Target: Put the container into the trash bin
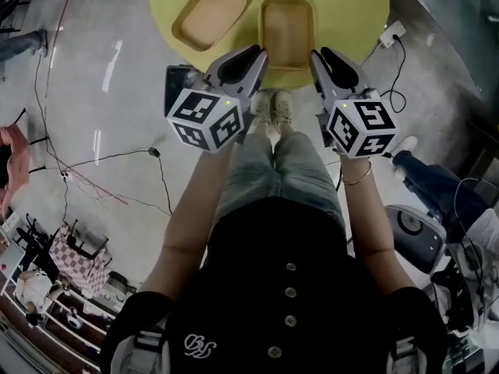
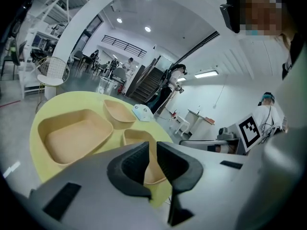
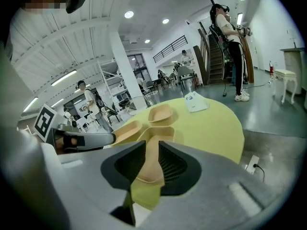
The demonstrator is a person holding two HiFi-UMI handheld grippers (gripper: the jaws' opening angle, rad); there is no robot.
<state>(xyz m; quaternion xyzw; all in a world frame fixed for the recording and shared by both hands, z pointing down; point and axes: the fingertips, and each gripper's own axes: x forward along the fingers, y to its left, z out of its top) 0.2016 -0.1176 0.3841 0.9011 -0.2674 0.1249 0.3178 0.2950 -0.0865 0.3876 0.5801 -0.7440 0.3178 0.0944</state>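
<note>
Three tan containers lie on a round yellow table. The nearest container sits at the table's near edge, just beyond both grippers. My left gripper hovers at that edge with its jaws almost together and nothing in them; through the slit I see the nearest container. My right gripper hangs beside it, jaws a little apart and empty, with the same container showing through the gap beyond them. A larger container lies to the left. No trash bin shows in any view.
A white packet lies on the table's far side. A white power strip with its cable lies on the floor at the right, and thin cables run across the floor at the left. Other people stand in the hall behind.
</note>
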